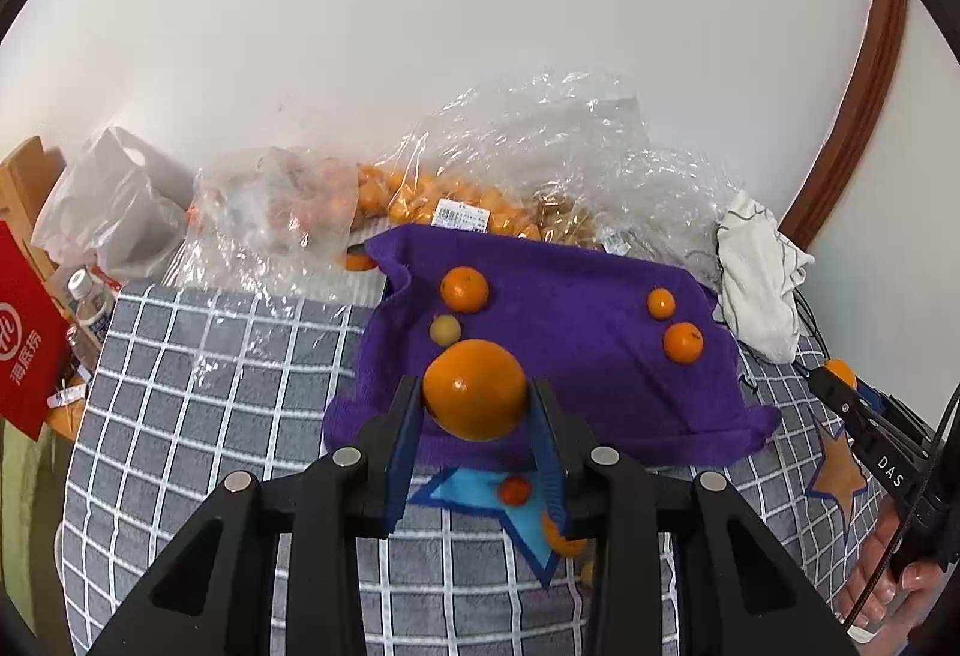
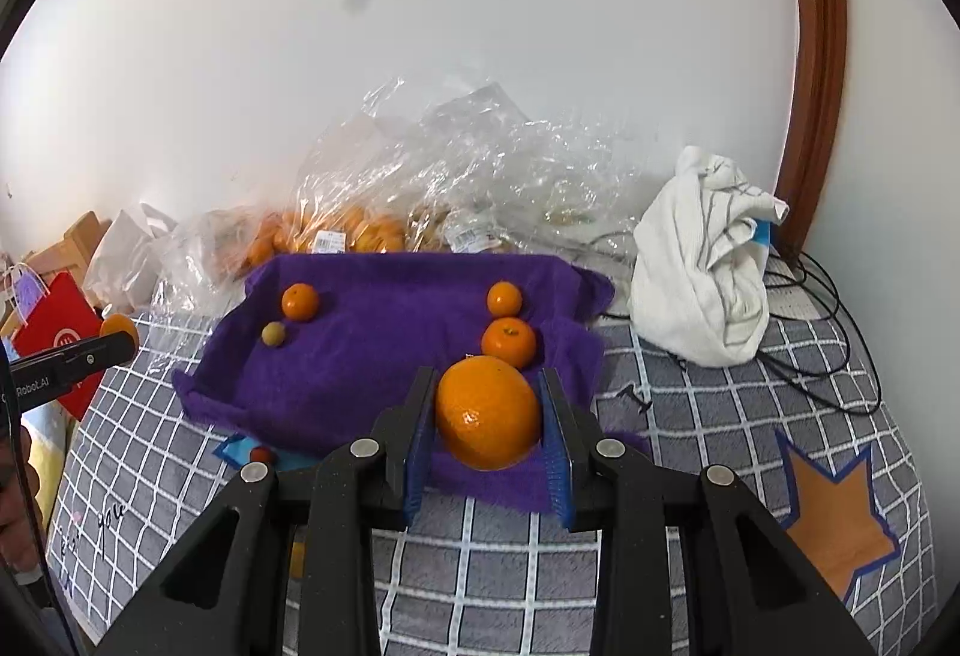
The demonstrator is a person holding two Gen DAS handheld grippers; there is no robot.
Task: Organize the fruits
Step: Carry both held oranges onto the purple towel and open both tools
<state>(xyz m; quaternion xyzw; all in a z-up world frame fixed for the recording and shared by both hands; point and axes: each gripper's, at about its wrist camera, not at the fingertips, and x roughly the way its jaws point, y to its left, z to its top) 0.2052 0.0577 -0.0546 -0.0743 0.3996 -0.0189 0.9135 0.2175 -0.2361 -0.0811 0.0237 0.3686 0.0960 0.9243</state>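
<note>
My left gripper (image 1: 475,397) is shut on a tangerine (image 1: 474,389), held above the near edge of a purple towel (image 1: 576,374). My right gripper (image 2: 487,410) is shut on another tangerine (image 2: 487,413) over the same purple towel (image 2: 384,344). On the towel lie a tangerine (image 1: 464,288) and a small pale fruit (image 1: 445,329) at the left, and two tangerines (image 1: 660,303) (image 1: 683,342) at the right. Small fruits (image 1: 516,490) (image 1: 561,539) rest on a blue star patch below my left fingers. The right gripper (image 1: 840,377) shows at the edge of the left view.
A grey checked blanket (image 2: 708,452) covers the surface. Clear plastic bags of oranges (image 1: 432,200) lie behind the towel against the wall. A bundled white cloth (image 2: 702,260) and black cables (image 2: 828,320) sit at the right. A red paper bag (image 1: 30,332) and bottles stand at the left.
</note>
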